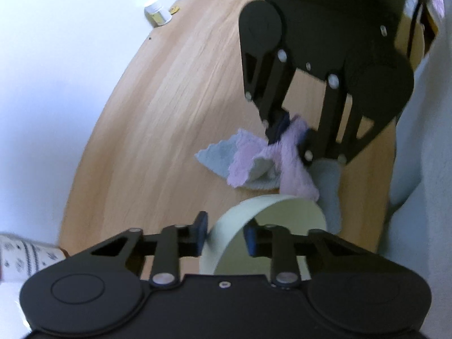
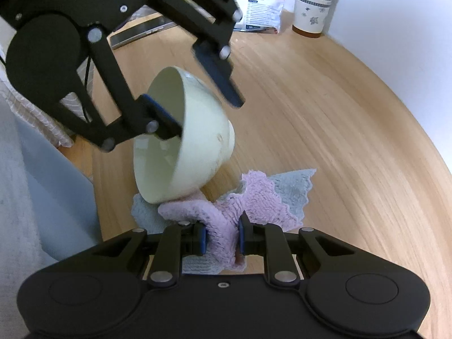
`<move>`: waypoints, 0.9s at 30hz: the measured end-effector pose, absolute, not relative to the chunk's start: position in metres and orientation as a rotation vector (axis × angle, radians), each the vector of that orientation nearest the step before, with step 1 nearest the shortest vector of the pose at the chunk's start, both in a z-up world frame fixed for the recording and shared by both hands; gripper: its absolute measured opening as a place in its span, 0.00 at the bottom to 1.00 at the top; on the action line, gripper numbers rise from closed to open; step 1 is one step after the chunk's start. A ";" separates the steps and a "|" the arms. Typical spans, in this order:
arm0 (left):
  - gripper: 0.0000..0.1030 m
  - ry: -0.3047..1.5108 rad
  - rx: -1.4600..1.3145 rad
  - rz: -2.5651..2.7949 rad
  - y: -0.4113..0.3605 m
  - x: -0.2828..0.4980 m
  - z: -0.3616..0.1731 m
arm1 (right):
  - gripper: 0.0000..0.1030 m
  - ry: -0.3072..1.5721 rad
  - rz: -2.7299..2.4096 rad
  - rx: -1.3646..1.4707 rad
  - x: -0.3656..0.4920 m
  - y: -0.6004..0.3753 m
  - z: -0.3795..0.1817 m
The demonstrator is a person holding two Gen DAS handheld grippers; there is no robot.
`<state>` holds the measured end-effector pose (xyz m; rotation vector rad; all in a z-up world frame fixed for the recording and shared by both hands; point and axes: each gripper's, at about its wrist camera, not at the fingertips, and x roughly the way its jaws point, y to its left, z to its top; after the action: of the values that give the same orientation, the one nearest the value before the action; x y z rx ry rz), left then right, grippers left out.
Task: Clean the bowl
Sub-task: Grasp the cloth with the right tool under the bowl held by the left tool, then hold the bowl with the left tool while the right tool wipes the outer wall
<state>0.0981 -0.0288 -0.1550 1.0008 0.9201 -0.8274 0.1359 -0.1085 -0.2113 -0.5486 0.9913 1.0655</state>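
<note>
Right gripper [image 2: 221, 239] w/ cloth [image 2: 262, 200] on wood table [image 2: 339, 141], white wall [image 2: 395, 14] behind.

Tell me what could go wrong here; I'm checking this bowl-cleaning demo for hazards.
The left tongs straddle only the rim of the tilted bowl, one finger inside, one outside, so it might slip and drop. The right tongs pinch one fold of the cloth, which might pull free during wiping.

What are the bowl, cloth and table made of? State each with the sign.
Bowl: probably glazed ceramic, pale, smooth, with sheen inside.
Cloth: soft looped terry-like fabric, pink and blue-grey, scalloped edge.
Table: wood or wood-look laminate, with light streaked grain.
</note>
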 end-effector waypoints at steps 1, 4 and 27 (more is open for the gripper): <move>0.18 0.922 0.996 -0.825 -0.027 0.099 -0.155 | 0.21 0.996 1.055 -0.532 0.135 -0.114 -0.211; 0.11 0.890 1.017 -0.795 -0.023 0.100 -0.157 | 0.21 1.009 1.031 -0.491 0.138 -0.121 -0.209; 0.10 0.861 0.347 -0.437 0.029 0.138 -0.157 | 0.19 1.052 0.708 0.491 0.237 -0.190 -0.191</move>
<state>0.1381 0.0290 -0.1569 0.3470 0.8607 -0.4367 0.2370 -0.1895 -0.1913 0.4910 1.0524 0.7076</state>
